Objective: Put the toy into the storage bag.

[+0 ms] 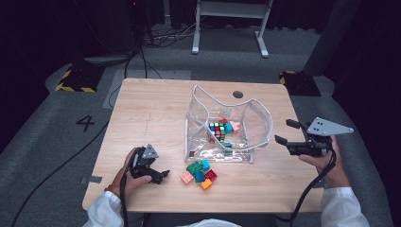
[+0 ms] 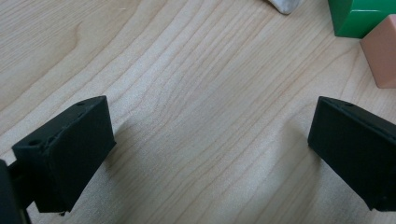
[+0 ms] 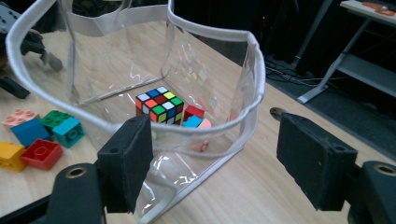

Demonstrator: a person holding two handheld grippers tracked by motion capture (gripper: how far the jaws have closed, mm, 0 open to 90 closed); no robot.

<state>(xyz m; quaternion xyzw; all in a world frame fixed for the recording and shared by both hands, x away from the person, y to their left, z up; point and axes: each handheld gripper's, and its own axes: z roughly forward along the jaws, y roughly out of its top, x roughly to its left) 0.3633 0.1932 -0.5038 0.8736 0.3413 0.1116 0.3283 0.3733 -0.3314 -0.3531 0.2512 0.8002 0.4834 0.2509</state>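
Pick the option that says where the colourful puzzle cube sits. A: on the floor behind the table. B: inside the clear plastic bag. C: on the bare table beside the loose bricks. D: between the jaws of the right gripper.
B: the puzzle cube stands on the bottom of the clear plastic bag, seen through its wall, while the loose bricks lie outside it on the table.

A white-legged desk frame is standing at the top centre of the high view, cables are trailing across the grey floor, yellow-black hazard plates are sitting upper left, and a painted number four is showing at left.
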